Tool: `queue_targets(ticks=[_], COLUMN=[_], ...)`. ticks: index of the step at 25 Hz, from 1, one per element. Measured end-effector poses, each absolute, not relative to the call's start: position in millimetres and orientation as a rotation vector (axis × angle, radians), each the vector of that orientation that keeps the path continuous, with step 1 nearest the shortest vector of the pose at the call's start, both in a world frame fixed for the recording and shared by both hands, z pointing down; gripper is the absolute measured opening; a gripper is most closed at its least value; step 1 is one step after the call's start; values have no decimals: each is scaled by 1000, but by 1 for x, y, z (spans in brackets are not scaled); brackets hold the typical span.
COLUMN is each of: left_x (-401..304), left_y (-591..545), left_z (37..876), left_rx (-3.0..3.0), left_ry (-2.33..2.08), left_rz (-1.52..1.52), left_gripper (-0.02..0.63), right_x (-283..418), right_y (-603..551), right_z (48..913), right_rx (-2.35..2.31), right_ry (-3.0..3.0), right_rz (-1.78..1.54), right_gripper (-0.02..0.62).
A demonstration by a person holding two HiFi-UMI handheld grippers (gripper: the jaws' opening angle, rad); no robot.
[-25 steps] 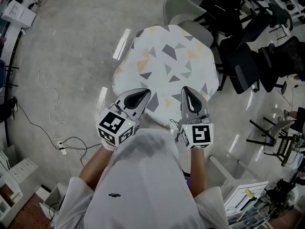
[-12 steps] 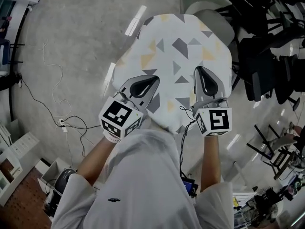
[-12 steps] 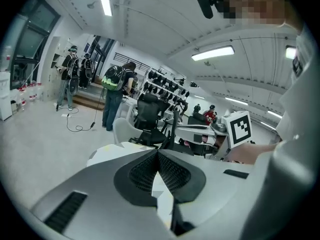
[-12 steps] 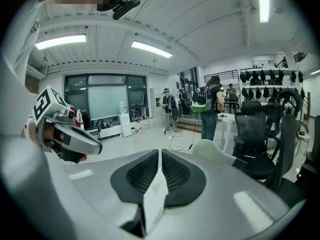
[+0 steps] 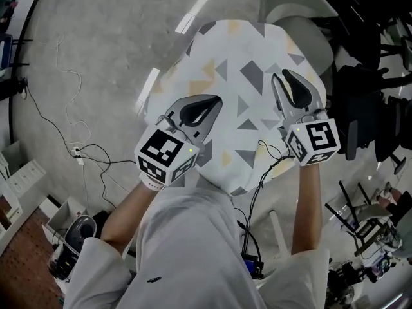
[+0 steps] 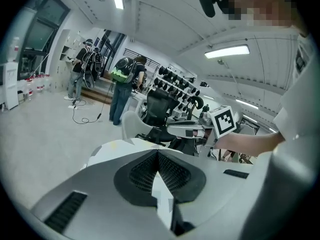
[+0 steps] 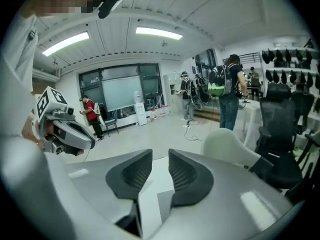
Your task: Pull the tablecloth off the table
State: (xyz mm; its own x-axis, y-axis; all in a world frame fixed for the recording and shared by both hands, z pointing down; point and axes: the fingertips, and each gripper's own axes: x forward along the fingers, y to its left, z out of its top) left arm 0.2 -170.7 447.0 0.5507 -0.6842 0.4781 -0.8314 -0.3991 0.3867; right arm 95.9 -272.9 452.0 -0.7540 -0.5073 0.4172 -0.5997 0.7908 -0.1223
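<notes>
1. The person's white shirt (image 5: 187, 237) fills the bottom of the head view, with both bare forearms reaching forward from it.
2. The left gripper (image 5: 215, 100) is clenched. In the left gripper view its pads (image 6: 172, 176) meet, and a strip of the cloth (image 6: 162, 194) is pinched between them.
3. The right gripper (image 5: 286, 77) is letting go and its jaws are opening. In the right gripper view a gap shows between the pads (image 7: 182, 176). The cloth (image 7: 155, 184) lies in that gap, and the pads do not press on it.
4. A black cable (image 5: 261, 172) hangs from the right gripper down past the cloth's near edge.
5. The cloth (image 5: 244, 118), white with grey and yellow triangles, is spread over a small table, which it hides. The left gripper is at its near left part and the right gripper at its right edge.
6. A pale chair (image 5: 302, 24) stands just beyond the cloth, with black office chairs (image 5: 367, 89) to the right.
7. Loose wires (image 5: 71, 108) trail over the grey floor on the left.
8. Far off, people with backpacks (image 6: 122, 89) stand in the room.
</notes>
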Motion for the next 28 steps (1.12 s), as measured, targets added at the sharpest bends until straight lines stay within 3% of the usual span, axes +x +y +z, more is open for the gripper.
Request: queue_targets(ticks=[8,28], left_x=[-9,-12], left_y=[-211,-255], left_z=[488,553], left_rx=[2152,2117], left_ry=[-1224,-1195], left_rz=[334,395], left_gripper=[6,6], right_x=[75,54], right_y=[-338,-430], right_z=[511,643], right_rx=[574,65], right_ry=[-2519,-2177], right_rz=[237,84], right_gripper=[167,249])
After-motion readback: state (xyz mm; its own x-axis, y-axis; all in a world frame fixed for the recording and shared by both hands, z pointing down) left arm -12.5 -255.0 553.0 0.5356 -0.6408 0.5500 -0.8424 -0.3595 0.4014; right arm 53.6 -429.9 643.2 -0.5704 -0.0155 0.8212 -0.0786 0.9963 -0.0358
